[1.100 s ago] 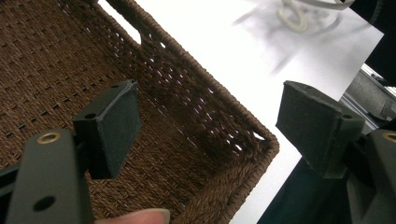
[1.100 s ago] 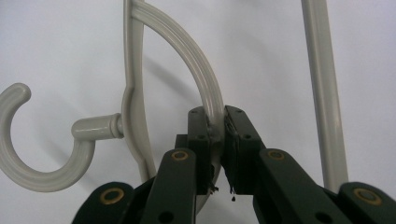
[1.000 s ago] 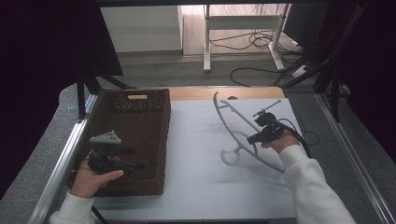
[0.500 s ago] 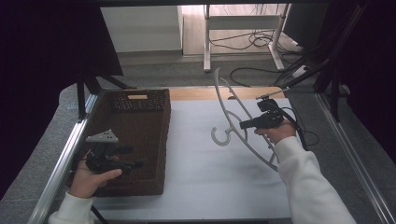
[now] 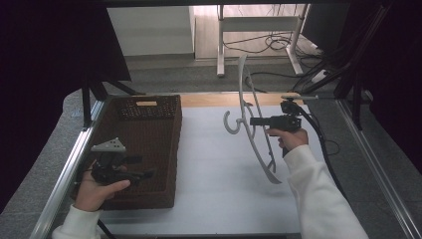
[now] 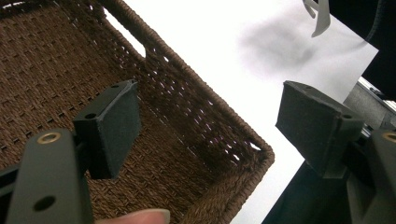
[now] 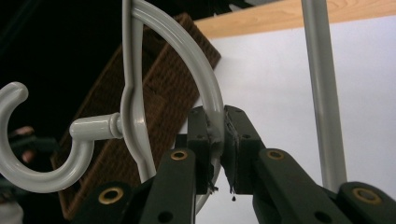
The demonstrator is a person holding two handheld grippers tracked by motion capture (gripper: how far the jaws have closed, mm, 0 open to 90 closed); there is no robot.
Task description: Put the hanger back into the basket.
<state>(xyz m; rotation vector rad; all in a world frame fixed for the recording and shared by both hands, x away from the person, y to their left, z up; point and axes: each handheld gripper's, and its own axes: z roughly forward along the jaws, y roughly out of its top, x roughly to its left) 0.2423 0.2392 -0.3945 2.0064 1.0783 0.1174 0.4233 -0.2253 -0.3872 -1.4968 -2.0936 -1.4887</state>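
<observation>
My right gripper is clamped on a grey plastic clothes hanger, its jaws closed tight on the curved arm of it. In the right gripper view the pads pinch that arm just beside the neck, where the hook sticks out to the left. I hold the hanger up off the white table top, on the right side of the scene, standing nearly on edge: one end points up and away toward the far side, the other end hangs down near my right sleeve. The hook curls out to the left, toward the basket.

My left gripper hovers over the near part of the brown woven basket, which sits on the left side of the table. Its jaws stand wide apart with nothing between them. In the left gripper view the two pads frame the basket's woven floor and its near right corner, with the white table top beyond and one tip of the hanger at the far edge. My left hand holds that gripper low at the near left, well apart from the hanger. The grey three-cornered plate on top of it faces up.
</observation>
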